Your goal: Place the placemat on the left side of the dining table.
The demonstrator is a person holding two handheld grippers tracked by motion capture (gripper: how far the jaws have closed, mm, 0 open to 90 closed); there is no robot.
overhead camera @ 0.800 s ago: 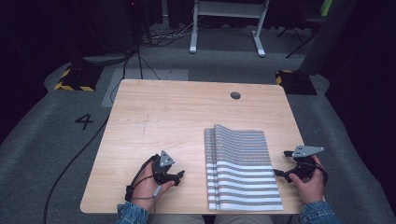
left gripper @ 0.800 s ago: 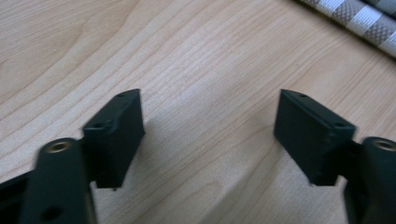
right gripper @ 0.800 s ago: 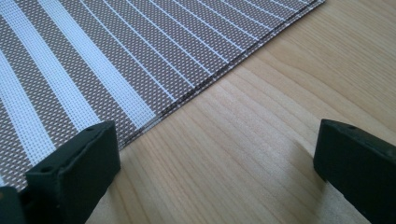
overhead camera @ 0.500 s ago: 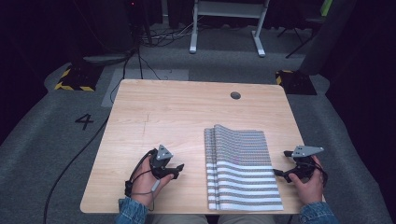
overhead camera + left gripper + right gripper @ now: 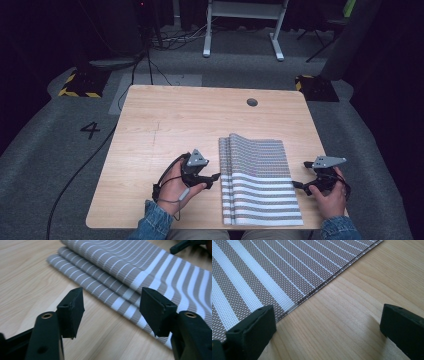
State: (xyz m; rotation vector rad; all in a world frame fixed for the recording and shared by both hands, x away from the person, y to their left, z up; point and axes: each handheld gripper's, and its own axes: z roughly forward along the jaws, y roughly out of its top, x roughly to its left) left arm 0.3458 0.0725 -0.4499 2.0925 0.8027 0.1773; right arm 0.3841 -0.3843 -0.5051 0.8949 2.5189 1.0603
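Evidently the striped, folded cloth (image 5: 260, 182) lay on the near right part of the wooden surface (image 5: 175, 120), its near edge close to the surface's near edge. The left tool (image 5: 212, 179) sat just beside the cloth's left edge, jaws wide with nothing between them; the right tool (image 5: 299, 185) sat just off the cloth's right edge, jaws wide and empty too. Bare wood stretched across the whole far half and the left side, giving ample room. From above the cloth looked like a flat stack. The left gripper view showed rounded, stepped folds (image 5: 105, 277) along that edge, with the other tool's tip beyond, while the right gripper view showed thin layered edges (image 5: 312, 293) lying flush on the wood.
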